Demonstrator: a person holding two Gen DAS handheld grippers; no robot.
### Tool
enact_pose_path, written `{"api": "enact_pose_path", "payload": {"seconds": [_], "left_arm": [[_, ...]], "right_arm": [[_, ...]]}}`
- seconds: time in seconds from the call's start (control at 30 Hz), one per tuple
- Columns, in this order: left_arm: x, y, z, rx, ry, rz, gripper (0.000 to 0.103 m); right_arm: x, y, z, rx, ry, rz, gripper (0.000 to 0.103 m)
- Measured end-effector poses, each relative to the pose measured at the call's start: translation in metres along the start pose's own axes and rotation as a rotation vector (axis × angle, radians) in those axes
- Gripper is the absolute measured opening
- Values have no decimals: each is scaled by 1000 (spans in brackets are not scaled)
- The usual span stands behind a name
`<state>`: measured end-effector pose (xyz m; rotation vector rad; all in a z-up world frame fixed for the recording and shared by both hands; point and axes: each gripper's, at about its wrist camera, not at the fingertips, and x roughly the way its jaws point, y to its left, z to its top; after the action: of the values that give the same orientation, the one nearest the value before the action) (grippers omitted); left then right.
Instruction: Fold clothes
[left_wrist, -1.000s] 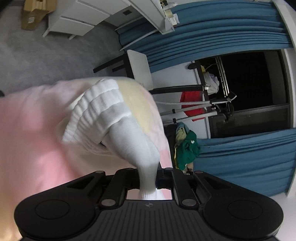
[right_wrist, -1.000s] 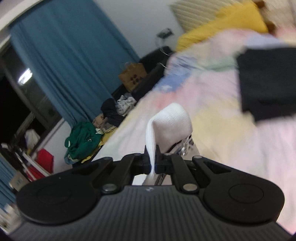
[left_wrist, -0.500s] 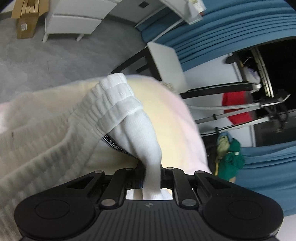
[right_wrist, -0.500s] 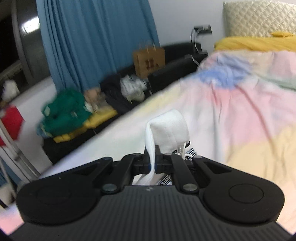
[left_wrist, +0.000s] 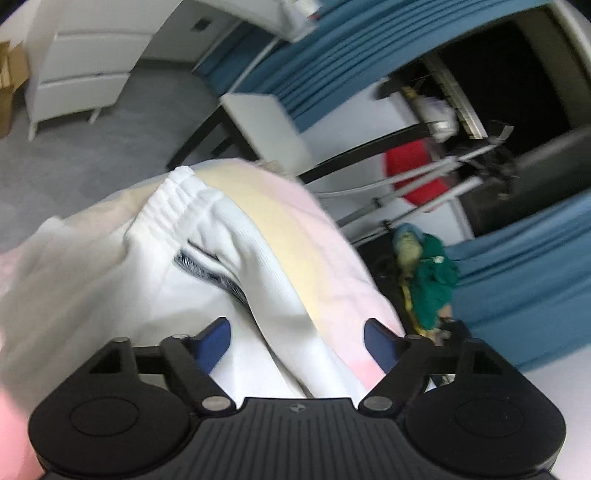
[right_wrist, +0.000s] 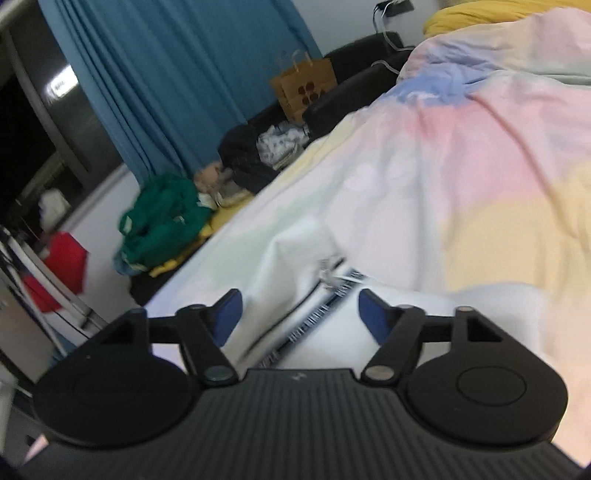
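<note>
A white garment (left_wrist: 207, 266) with a ribbed waistband and a dark printed band lies on the pastel bed cover (left_wrist: 303, 251). My left gripper (left_wrist: 297, 341) hangs just above it, its jaws opening; the cloth lies loose between the blue pads (left_wrist: 212, 341), which do not press it. In the right wrist view the same white garment (right_wrist: 314, 291), with its drawstring and printed band, lies under my right gripper (right_wrist: 301, 315). Those jaws are also opening, and the cloth rests free between them.
The bed cover (right_wrist: 480, 155) stretches away to the right, with a yellow pillow (right_wrist: 480, 11) at its head. Beside the bed lie a green clothes heap (right_wrist: 162, 218), a dark sofa (right_wrist: 351, 88) and a paper bag (right_wrist: 304, 86). Blue curtains, a drying rack (left_wrist: 424, 184), a white drawer unit (left_wrist: 85, 74).
Both grippers were shut on bunches of the white garment, held up off the bed. They came down to the cover and opened, and the garment now lies flat.
</note>
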<state>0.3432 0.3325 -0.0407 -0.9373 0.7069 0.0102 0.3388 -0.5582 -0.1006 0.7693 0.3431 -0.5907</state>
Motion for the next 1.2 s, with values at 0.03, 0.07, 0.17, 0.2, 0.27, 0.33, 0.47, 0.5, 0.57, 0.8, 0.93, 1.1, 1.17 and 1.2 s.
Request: {"api": "enact_pose_path", "payload": {"seconds": [0.03, 0.07, 0.17, 0.2, 0.27, 0.33, 0.47, 0.5, 0.57, 0.8, 0.93, 1.1, 1.17, 1.2], "left_arm": [[-11, 2, -12, -14, 2, -17, 85], [-23, 4, -24, -29, 3, -34, 87], [-56, 12, -61, -74, 10, -83, 90], [-63, 20, -73, -101, 19, -87, 90], [-71, 36, -96, -172, 48, -86, 90], [-70, 52, -108, -262, 98, -57, 90], [-59, 72, -118, -353, 107, -40, 90], [-55, 77, -120, -371, 109, -37, 90], [-39, 83, -120, -372, 112, -35, 88], [-2, 85, -112, -368, -36, -28, 88], [3, 77, -107, -313, -135, 21, 75], [0, 81, -100, -301, -182, 52, 33], [-4, 83, -97, -297, -186, 46, 21], [-8, 82, -96, -289, -190, 45, 16]], "right_arm": [[-14, -11, -2, 32, 3, 18, 73], [-27, -21, -4, 64, 6, 35, 73], [-61, -56, -20, 186, 40, 64, 73], [-68, -66, -26, 222, 54, 74, 73], [-79, -82, -37, 286, 85, 97, 74], [-84, -95, -47, 339, 136, 115, 74], [-70, -106, -56, 411, 266, 194, 74], [-65, -105, -58, 411, 275, 205, 74], [-53, -103, -62, 401, 291, 210, 73], [-12, -91, -62, 310, 191, 217, 72], [2, -96, -58, 330, 127, 229, 56], [10, -102, -57, 333, 97, 205, 21], [9, -96, -55, 313, 79, 197, 17], [7, -94, -53, 307, 71, 192, 16]]}}
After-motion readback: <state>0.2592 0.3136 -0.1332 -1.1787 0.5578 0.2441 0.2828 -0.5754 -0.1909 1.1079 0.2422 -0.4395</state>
